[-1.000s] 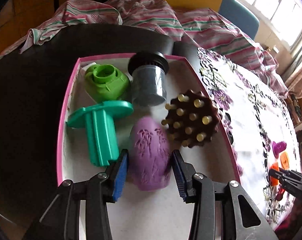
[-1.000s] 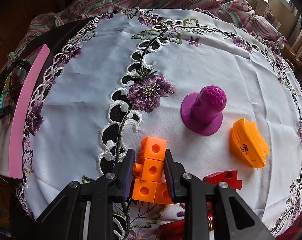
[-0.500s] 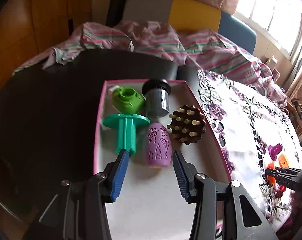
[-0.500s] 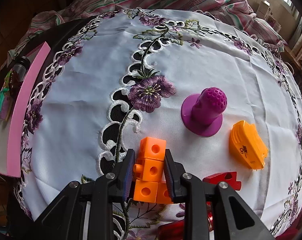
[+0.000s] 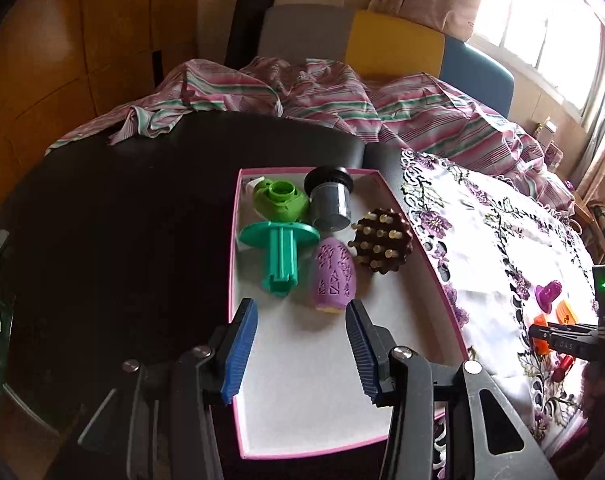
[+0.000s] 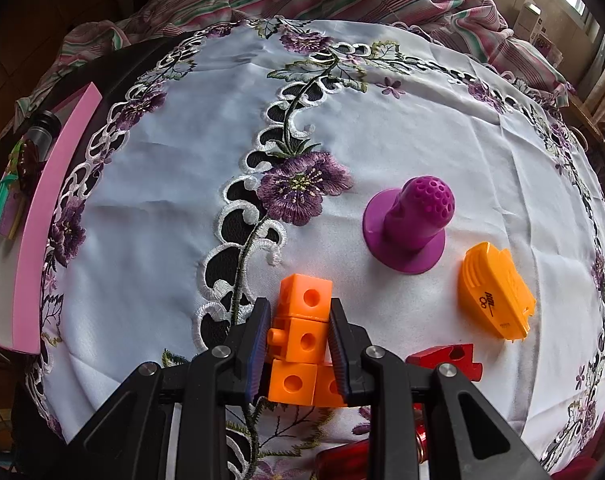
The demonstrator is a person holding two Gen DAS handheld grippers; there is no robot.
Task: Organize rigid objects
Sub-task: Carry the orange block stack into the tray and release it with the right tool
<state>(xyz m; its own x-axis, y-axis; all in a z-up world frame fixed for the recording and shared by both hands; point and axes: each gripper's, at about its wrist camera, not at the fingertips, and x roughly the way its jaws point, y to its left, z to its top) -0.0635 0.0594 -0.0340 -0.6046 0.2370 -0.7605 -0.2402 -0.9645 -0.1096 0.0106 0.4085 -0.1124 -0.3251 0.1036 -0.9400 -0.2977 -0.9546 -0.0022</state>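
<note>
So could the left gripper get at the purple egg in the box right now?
Probably yes: the left gripper is open and empty, and the purple egg lies just ahead of it in the box, nothing between.

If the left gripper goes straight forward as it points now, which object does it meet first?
Probably the purple egg-shaped object, lying in the pink-rimmed box just ahead of the open left gripper and roughly centred between its fingers. Depth is unclear; the teal flanged piece lies just left.
</note>
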